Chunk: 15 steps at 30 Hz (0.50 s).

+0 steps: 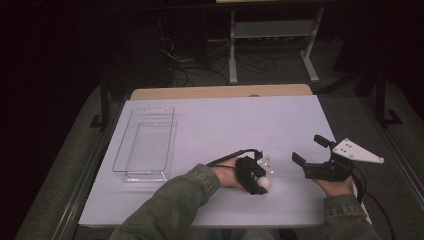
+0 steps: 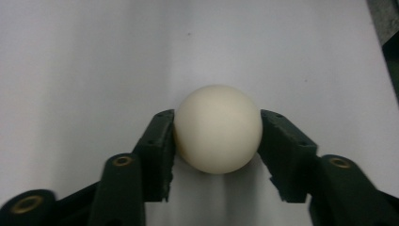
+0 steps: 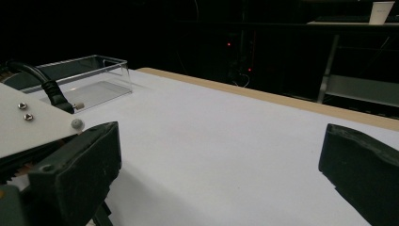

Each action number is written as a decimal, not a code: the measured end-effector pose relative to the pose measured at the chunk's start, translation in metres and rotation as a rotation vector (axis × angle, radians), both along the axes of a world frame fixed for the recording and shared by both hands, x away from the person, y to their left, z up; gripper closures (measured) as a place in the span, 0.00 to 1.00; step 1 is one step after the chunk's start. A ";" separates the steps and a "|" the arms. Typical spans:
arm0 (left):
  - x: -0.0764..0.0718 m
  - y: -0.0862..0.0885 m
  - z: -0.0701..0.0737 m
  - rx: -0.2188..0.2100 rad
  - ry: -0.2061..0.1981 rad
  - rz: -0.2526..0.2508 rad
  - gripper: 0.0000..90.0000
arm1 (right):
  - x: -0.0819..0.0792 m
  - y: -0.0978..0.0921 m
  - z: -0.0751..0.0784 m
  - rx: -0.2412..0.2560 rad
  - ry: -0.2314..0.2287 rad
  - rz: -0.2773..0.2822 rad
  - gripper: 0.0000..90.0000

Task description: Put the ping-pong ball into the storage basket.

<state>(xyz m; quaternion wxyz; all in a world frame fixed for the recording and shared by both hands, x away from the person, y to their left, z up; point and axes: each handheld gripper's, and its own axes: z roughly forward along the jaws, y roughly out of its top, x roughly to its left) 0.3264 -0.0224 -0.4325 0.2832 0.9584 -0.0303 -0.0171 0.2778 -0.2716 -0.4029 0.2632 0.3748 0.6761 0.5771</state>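
Left gripper view: a cream ball (image 2: 217,128) sits clamped between the left gripper's (image 2: 217,155) jaws near the table's (image 1: 225,120) front edge; the clear tray (image 1: 145,142) lies toward the left edge. Right gripper (image 1: 311,149) hangs open, empty.

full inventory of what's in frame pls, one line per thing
ball: 1, cream white, near edge of the table, between the left gripper's jaws, both pads against its sides
tray: 1, clear plastic, rectangular, nothing in it, left part of the table
table: 1, white top with a tan strip along the far edge
metal frame: 1, grey, on the floor beyond the table
cables: several, dark, on the floor beyond the table
left gripper: 1, black, closed on the ball, low over the table
right gripper: 1, black with a grey plate, jaws wide apart, holding nothing, right part of the table
sleeves: 2, olive green, bottom of the high view
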 end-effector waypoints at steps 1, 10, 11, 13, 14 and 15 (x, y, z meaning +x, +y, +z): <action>0.000 0.000 0.000 0.002 0.001 -0.003 0.55 | 0.000 0.000 0.000 -0.001 0.000 0.000 0.00; -0.001 0.000 0.001 -0.002 -0.015 -0.004 0.56 | 0.000 0.000 0.000 -0.001 -0.001 0.000 0.00; -0.001 0.000 0.002 -0.003 -0.018 -0.006 0.56 | 0.000 0.000 0.000 -0.001 0.000 -0.001 0.00; -0.001 0.000 0.002 -0.003 -0.019 -0.008 0.56 | 0.000 0.000 0.000 -0.001 0.000 -0.001 0.00; -0.001 0.000 0.002 -0.005 -0.021 -0.001 0.56 | 0.000 0.000 0.000 -0.003 -0.001 -0.001 0.00; -0.001 0.000 0.002 -0.005 -0.022 0.001 0.56 | 0.000 0.000 0.000 -0.002 0.001 0.000 0.00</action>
